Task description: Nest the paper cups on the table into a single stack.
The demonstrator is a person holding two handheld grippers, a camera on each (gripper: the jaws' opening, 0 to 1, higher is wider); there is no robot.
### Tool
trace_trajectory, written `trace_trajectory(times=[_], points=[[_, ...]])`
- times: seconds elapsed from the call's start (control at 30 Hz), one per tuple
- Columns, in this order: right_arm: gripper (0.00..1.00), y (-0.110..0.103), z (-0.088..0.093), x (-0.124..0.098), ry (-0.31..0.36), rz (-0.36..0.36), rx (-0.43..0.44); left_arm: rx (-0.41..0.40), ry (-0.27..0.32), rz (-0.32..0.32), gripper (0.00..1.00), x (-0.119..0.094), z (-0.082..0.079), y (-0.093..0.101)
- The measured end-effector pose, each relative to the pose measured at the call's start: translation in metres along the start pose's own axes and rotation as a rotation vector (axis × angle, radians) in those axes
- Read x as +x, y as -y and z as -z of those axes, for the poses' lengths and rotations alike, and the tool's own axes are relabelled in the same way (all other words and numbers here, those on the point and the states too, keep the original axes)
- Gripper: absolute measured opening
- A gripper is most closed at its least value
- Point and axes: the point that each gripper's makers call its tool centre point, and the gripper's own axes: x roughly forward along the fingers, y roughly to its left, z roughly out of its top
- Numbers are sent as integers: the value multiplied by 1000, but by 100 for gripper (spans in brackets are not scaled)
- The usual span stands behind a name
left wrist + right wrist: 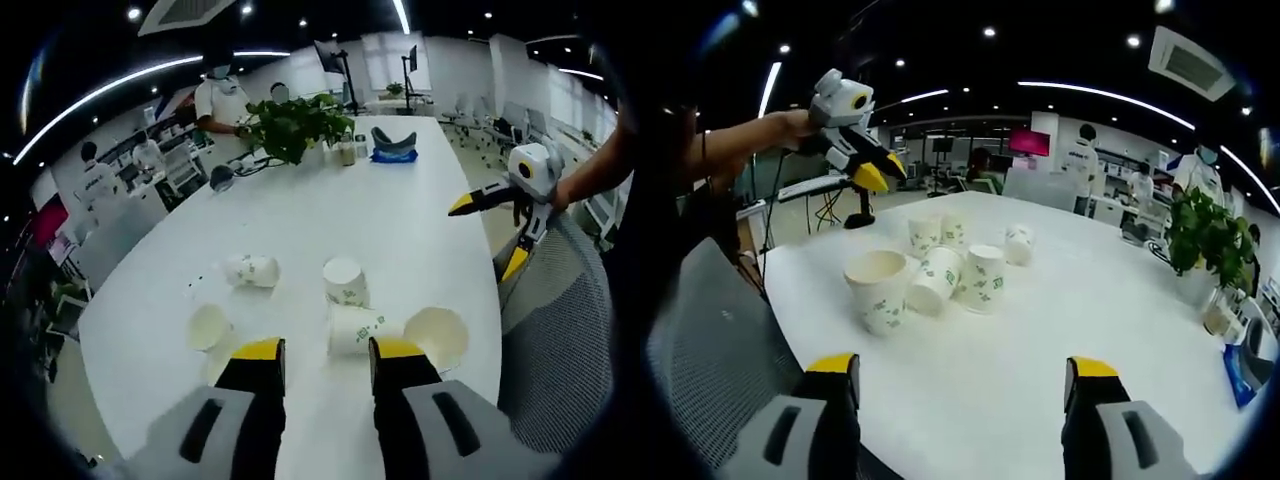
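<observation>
Left gripper (327, 360) was spread open and empty, jaws straddling a tipped cup (358, 330) on the white table (400, 220). Upright cup (345, 281) stood just behind it, big open cup (437, 337) beside it, two more cups (251, 270) (208, 326) apart to the side. Right gripper (962, 378) also wide open, empty, hovering off the table edge; cup cluster (940, 268) ahead of it. Plant (295, 125) at far end.

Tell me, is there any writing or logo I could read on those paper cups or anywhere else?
None is legible.
Paper cups: green printed marks, too small and blurred to read.
Pink screen at the back: too blurred to read.
</observation>
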Motion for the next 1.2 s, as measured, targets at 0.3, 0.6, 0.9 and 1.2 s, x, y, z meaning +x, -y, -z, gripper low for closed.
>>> trace_trajectory(times=[0.3, 0.6, 0.9, 1.2], points=[[85, 1, 1, 0, -7, 6, -5, -42, -4, -40, 31, 5, 13, -29], [84, 3, 3, 1, -11, 8, -4, -116, 11, -48, 33, 24, 28, -52], [84, 1, 4, 2, -21, 3, -5, -174, 22, -33, 35, 53, 44, -60], [84, 0, 8, 2, -39, -3, -2, -243, 34, -2, 41, 70, 51, -61]])
